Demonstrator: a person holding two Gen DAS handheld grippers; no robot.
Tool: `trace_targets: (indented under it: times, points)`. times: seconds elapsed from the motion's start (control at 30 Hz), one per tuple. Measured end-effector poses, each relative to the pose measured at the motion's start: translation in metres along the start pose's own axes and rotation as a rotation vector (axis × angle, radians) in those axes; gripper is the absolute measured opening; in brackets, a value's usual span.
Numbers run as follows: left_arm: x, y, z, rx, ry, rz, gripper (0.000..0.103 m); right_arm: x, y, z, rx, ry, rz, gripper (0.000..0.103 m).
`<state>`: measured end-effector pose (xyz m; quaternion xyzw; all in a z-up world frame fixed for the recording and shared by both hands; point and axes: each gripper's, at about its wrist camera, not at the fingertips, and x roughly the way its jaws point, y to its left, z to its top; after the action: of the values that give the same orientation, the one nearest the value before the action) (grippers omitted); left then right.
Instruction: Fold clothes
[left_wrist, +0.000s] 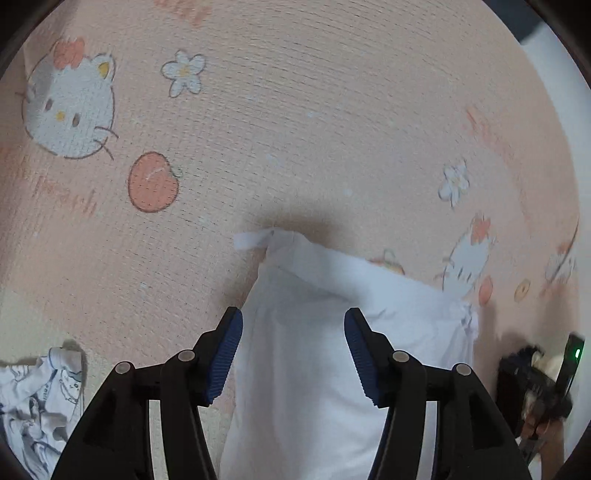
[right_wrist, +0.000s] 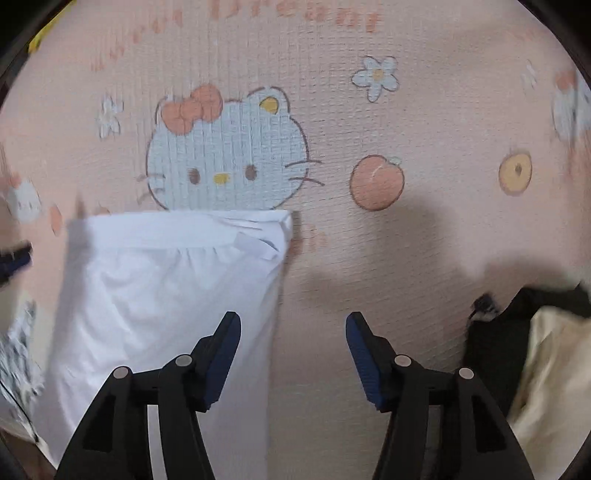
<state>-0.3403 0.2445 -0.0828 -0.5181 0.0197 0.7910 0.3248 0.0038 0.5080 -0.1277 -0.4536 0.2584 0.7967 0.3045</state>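
Underneath, a pink cartoon-cat mat (right_wrist: 406, 258) bears the white garment (right_wrist: 166, 295).

The white garment (left_wrist: 314, 332) lies flat and folded lengthwise on the pink printed mat (left_wrist: 295, 110). Its gathered waistband end (right_wrist: 221, 225) points away from the cameras.

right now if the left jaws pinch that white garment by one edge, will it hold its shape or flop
The white garment will probably flop: it looks thin, with soft wrinkles and gathers. It likely weighs little. On the textured pink mat it may drag and bunch rather than slide cleanly.
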Motion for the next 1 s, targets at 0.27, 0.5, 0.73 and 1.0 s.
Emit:
trace_targets:
  times: [0.27, 0.5, 0.73, 1.0]
  points:
    - [0.034, 0.018, -0.02, -0.091, 0.05, -0.087, 0.054, 0.055, -0.025, -0.025, 0.356, 0.001, 0.253, 0.058]
    - [0.027, 0.032, -0.041, -0.083, 0.061, -0.127, 0.054, 0.048, -0.011, -0.037, 0.173, 0.036, 0.141, 0.041]
    - [0.035, 0.035, -0.046, -0.036, 0.072, -0.11, 0.054, 0.049, 0.005, -0.043, 0.119, 0.012, 0.105, 0.036]
    - [0.057, 0.033, -0.054, -0.056, 0.082, -0.055, 0.033, 0.057, 0.026, -0.037, 0.071, -0.004, 0.04, 0.034]
